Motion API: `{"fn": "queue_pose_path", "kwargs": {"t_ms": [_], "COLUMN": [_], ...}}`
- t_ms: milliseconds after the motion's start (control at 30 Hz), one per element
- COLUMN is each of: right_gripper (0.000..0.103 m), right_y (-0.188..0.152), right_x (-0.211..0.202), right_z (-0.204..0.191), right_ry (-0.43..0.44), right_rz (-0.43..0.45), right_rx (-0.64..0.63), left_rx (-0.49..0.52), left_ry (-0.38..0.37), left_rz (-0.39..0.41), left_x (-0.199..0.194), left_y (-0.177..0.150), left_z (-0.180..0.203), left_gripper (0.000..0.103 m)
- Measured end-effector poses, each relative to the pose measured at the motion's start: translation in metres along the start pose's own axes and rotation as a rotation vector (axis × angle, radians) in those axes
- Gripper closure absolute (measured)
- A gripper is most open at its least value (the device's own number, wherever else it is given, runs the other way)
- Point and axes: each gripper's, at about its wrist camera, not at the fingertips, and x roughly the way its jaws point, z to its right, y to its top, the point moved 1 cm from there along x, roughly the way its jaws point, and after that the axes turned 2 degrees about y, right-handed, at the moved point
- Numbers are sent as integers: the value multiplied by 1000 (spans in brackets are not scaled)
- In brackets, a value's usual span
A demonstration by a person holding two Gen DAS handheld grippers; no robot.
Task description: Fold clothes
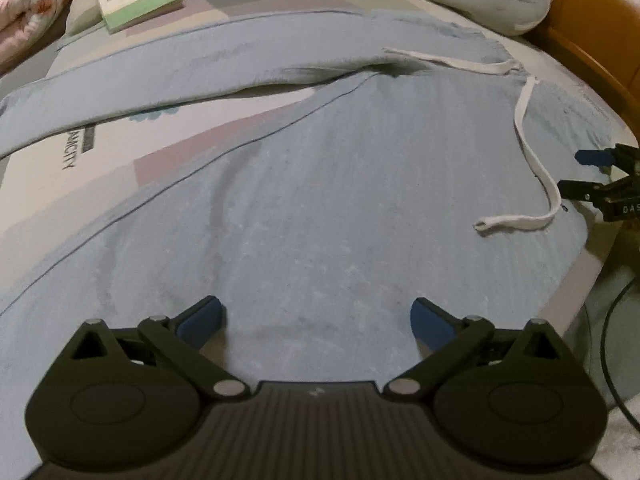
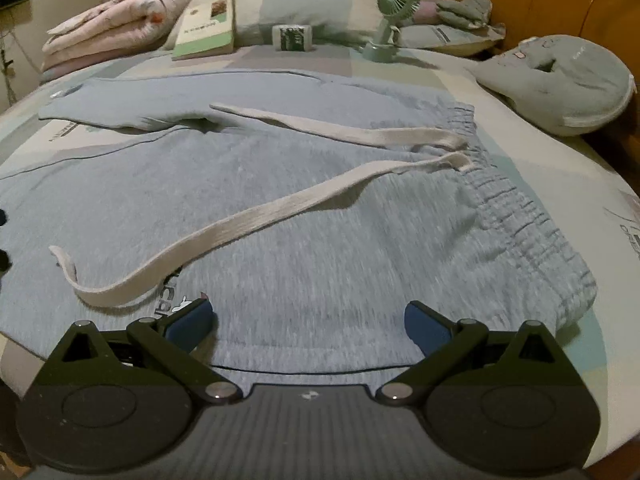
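Note:
Light blue sweatpants (image 1: 340, 208) lie flat on the bed, legs spread toward the left, elastic waistband (image 2: 532, 216) at the right. Two white drawstrings (image 2: 248, 220) lie loose across the fabric, also seen in the left wrist view (image 1: 528, 148). My left gripper (image 1: 318, 318) is open and empty just above the near leg. My right gripper (image 2: 308, 320) is open and empty over the near edge close to the waist; it also shows at the right edge of the left wrist view (image 1: 596, 172).
A patterned bed sheet (image 1: 120, 152) lies under the pants. A book (image 2: 206, 26), a small box (image 2: 294, 37), a green desk fan (image 2: 390, 20), a grey cushion (image 2: 560, 84) and a pink folded quilt (image 2: 108, 24) sit at the far side. A wooden headboard (image 1: 592, 20) stands at the right.

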Motion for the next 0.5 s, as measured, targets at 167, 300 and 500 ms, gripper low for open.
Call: {"fn": "queue_pose_path", "kwargs": {"t_ms": [167,300,500], "right_gripper": [0,0,0], "right_y": [10,12,16], "right_x": [-7,-11,3], "right_z": [-7,-12,-9], "right_ry": [-75,-79,-53], "right_rz": [-27,40,81], "right_rx": [36,45,92], "left_rx": [11,75,114], "left_ry": [-9,-48,-80], "left_rz": [132,238,251], "left_x": [-13,6,84], "left_y": [59,124,188], "left_z": [5,20,46], "left_gripper": [3,3,3]}}
